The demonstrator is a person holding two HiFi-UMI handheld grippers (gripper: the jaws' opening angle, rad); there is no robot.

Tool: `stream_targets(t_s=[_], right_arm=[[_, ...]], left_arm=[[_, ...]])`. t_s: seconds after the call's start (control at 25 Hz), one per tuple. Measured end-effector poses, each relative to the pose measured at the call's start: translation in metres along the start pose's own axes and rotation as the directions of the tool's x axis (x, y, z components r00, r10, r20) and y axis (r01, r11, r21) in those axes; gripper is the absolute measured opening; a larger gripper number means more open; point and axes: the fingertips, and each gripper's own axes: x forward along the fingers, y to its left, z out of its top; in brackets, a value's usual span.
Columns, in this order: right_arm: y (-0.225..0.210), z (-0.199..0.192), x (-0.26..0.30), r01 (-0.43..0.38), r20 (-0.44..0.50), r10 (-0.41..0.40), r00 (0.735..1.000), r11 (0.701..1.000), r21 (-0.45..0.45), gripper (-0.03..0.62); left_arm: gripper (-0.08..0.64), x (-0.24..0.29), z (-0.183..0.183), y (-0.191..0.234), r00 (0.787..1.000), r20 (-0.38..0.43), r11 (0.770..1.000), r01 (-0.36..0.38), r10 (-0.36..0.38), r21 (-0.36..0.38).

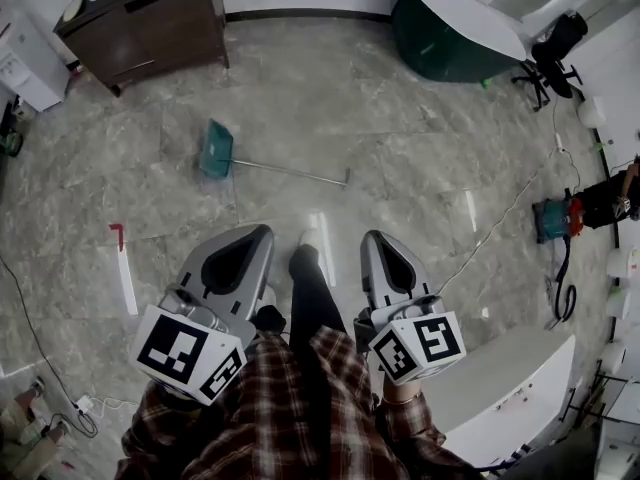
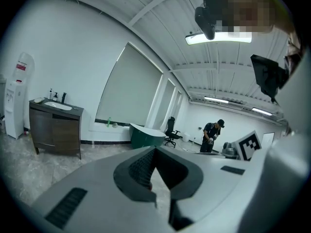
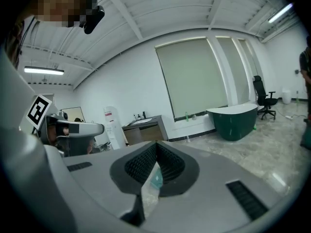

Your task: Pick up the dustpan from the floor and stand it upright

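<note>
A teal dustpan [image 1: 215, 150] is lying flat on the marble floor [image 1: 400, 148], its long metal handle [image 1: 295, 173] stretching to the right, well ahead of the two hand-held grippers. The left gripper [image 1: 262, 234] and the right gripper [image 1: 373, 236] are both hovering with jaws pressed together, gripping nothing and touching nothing. Only the head view is showing the whole dustpan. The right gripper view is catching a teal sliver of it through its jaw gap, while the left gripper view alone is showing a distant person [image 2: 212, 136] standing.
</note>
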Motion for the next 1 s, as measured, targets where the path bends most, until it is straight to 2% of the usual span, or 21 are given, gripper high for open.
stream_targets(t_s=[0.16,0.36,0.56,0.8,1.0], right_arm=[[-0.036,0.014,0.035,0.009,-0.007,-0.009,1.000,1.000,0.005,0.011],[-0.088,0.055,0.083,0.007,-0.006,-0.007,1.000,1.000,-0.018,0.011],[-0.133,0.093,0.125,-0.041,-0.020,0.040,0.999,0.998,-0.046,0.011],[-0.161,0.114,0.169,-0.090,-0.037,0.088,0.995,0.994,-0.064,0.011],[-0.174,0.116,0.199,-0.108,-0.069,0.105,0.992,0.993,-0.050,0.011]], left_arm=[[0.000,0.049,0.014,0.016,1.000,-0.003,1.000,0.003,-0.003,0.002],[0.000,0.122,0.049,0.032,1.000,0.016,1.000,0.004,-0.004,0.010],[0.000,0.187,0.076,0.036,0.999,0.035,1.000,-0.016,0.016,0.010],[0.000,0.227,0.092,0.060,0.996,0.047,0.997,-0.076,0.076,-0.002],[0.000,0.247,0.098,0.088,0.991,0.034,0.992,-0.126,0.126,-0.024]])
